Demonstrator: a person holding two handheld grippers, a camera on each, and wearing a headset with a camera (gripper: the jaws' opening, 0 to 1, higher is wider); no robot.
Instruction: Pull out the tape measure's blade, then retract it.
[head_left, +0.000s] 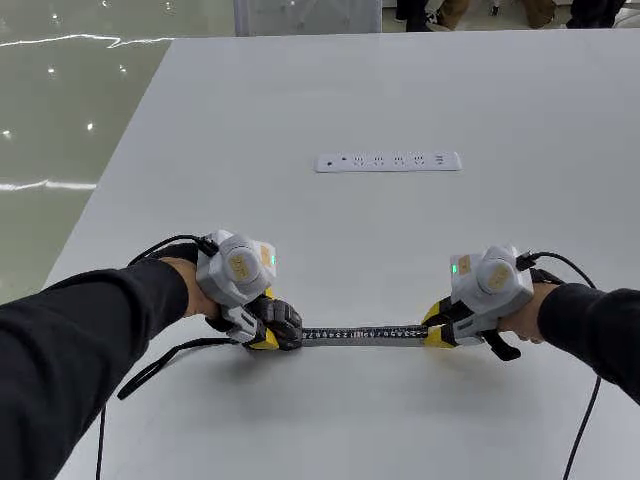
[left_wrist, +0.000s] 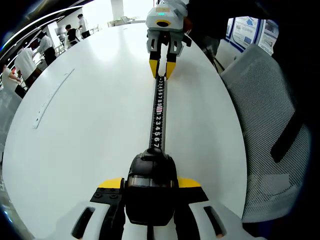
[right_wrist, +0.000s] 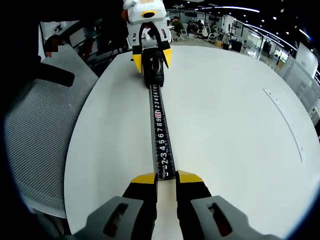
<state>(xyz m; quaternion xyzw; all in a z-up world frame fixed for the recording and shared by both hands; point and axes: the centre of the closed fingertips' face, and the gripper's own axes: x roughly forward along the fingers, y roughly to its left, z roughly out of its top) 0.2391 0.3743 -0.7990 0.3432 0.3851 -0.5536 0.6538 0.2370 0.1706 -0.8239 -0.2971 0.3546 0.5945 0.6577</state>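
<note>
The black tape measure case (head_left: 283, 323) rests on the white table, held between the yellow-tipped jaws of my left gripper (head_left: 268, 330). Up close, the tape measure case (left_wrist: 151, 185) sits between those jaws, my left gripper (left_wrist: 150, 182) shut on it. Its dark numbered blade (head_left: 362, 335) runs flat along the table to my right gripper (head_left: 435, 331), which is shut on the blade's end. The blade (right_wrist: 160, 134) reaches from my right gripper (right_wrist: 165, 177) to the far tape measure case (right_wrist: 152, 64). The blade (left_wrist: 159, 107) ends at the right gripper (left_wrist: 162, 69).
A white power strip (head_left: 389, 162) lies further back at the table's middle. Black cables (head_left: 160, 362) trail from both grippers near the front edge. A mesh office chair (left_wrist: 265, 125) stands beside the table. People stand at the far end of the room (left_wrist: 40, 45).
</note>
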